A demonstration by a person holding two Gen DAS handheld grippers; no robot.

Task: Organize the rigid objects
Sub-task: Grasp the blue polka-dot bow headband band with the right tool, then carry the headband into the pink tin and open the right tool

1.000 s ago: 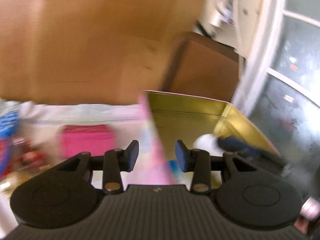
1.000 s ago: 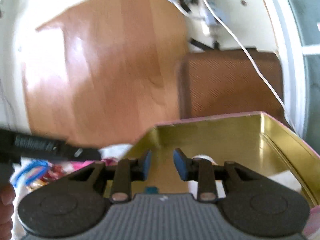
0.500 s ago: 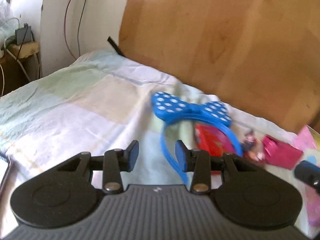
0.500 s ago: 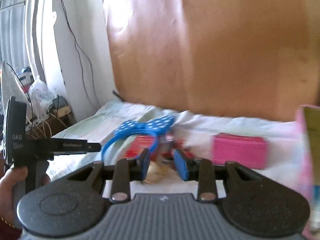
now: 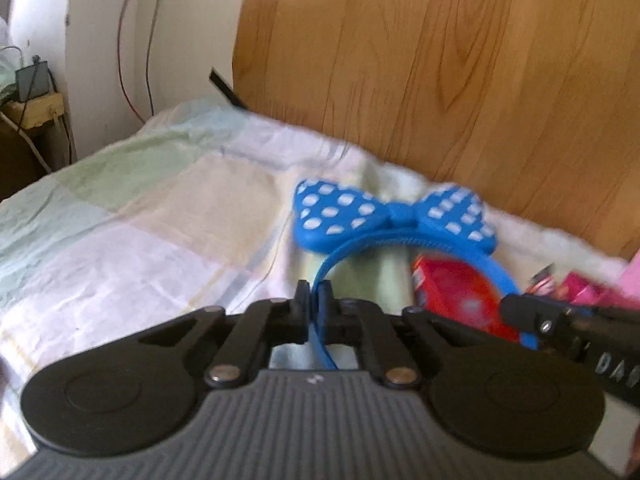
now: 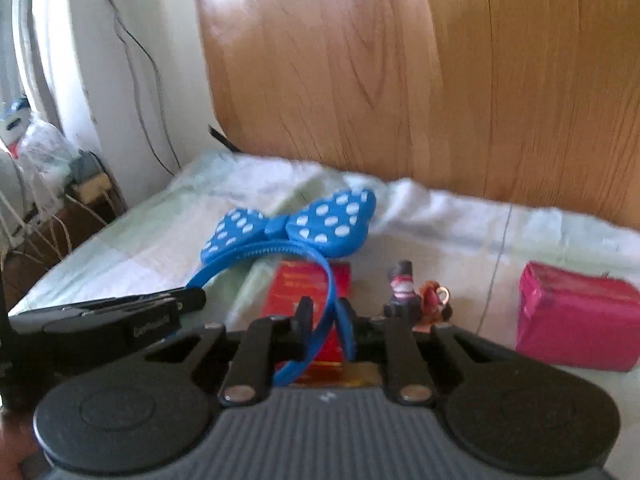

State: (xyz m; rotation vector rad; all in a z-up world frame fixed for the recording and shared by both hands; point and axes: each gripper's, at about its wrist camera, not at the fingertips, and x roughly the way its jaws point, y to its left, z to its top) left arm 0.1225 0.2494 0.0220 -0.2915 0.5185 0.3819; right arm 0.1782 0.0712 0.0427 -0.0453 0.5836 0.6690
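Near the bed's (image 5: 160, 208) headboard edge lies the blue polka-dot bow headband (image 5: 394, 216), over a red box (image 6: 308, 292). The left gripper (image 5: 315, 300) is clamped on one end of its band, the right gripper (image 6: 326, 314) on the other. A pink box (image 6: 576, 316) and small figurines (image 6: 404, 292) sit toward the bed's right side.

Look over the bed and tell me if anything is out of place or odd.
Nothing looks spilled or broken. One oddity: the blue headband has both grippers on it, the left gripper shut on one leg, the right gripper on the other. It lies over the red box.
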